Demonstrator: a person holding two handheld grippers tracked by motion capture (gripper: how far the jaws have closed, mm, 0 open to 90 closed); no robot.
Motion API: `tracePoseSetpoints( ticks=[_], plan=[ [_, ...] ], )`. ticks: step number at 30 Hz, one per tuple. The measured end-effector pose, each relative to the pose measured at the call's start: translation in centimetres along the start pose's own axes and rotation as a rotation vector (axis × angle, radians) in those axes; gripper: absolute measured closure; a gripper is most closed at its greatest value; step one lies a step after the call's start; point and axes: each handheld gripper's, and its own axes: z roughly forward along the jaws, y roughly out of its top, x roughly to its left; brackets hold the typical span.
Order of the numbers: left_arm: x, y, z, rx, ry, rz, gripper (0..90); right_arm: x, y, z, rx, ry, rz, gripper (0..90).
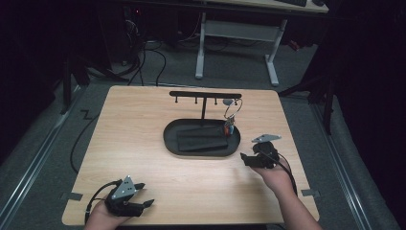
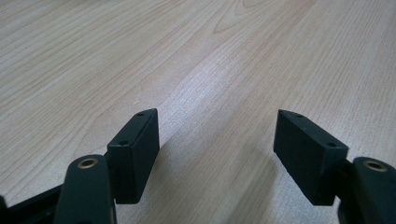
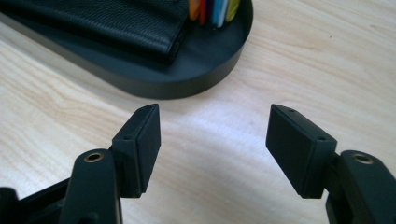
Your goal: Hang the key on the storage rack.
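A black oval tray (image 1: 168, 140) sits mid-table with a T-shaped hook rack (image 1: 205, 94) rising from its back. A key ring (image 1: 232, 110) with coloured tags (image 1: 229, 128) hangs from a right-hand hook over the tray. A black wallet (image 1: 201, 139) lies in the tray. My right gripper (image 1: 244, 159) is low over the table just right of the tray, jaws open and nothing between them. In the right gripper view, the gripper (image 3: 215, 128) faces the tray rim (image 3: 187, 84), the wallet (image 3: 116, 23) and the tags (image 3: 215, 9). My left gripper (image 1: 147, 194) rests open at the front left corner.
The wooden table (image 1: 143, 124) is bare around the tray. In the left gripper view, plain wood (image 2: 210, 56) lies ahead of the open gripper (image 2: 215, 135). Cables trail on the floor to the left, and a white desk frame (image 1: 237, 33) stands beyond the table.
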Motion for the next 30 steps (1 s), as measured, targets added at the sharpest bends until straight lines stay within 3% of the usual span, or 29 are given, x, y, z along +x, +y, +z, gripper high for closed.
tracePoseSetpoints(
  ticks=[4,5,6,8,12,17,20,24,30],
  plan=[
    [0.0,0.0,0.1,0.0,-0.004,-0.003,32.0,0.8,-2.8,-0.2,-0.069,0.014,0.035,33.6],
    [0.0,0.0,0.1,0.0,-0.004,-0.003,32.1,0.8,-2.8,-0.2,-0.069,0.014,0.035,33.6],
    [0.0,0.0,0.1,-0.002,-0.003,-0.004,32.2,1.2,-4.4,-0.3,-0.105,0.038,0.051,33.4],
    [-0.2,0.2,-0.1,-0.016,0.006,0.004,32.9,1.7,-5.9,-0.4,-0.14,0.063,0.082,32.9],
    [-0.6,0.4,-0.3,-0.049,0.023,0.004,32.9,2.9,-8.5,-1.1,-0.214,0.053,0.099,27.8],
    [-0.9,0.8,-0.6,-0.09,0.048,-0.016,32.8,4.4,-10.8,-3.6,-0.284,0.019,0.041,23.7],
    [-1.0,1.0,-0.4,-0.088,0.049,-0.018,32.3,4.4,-11.6,-3.9,-0.268,0.054,0.053,21.9],
    [-1.0,1.0,-0.1,-0.081,0.047,-0.013,32.2,4.2,-11.3,-3.5,-0.227,0.052,0.059,22.8],
    [-0.8,0.7,-0.6,-0.086,0.051,-0.005,32.3,4.5,-11.1,-3.2,-0.222,0.046,0.048,22.9]
  ],
)
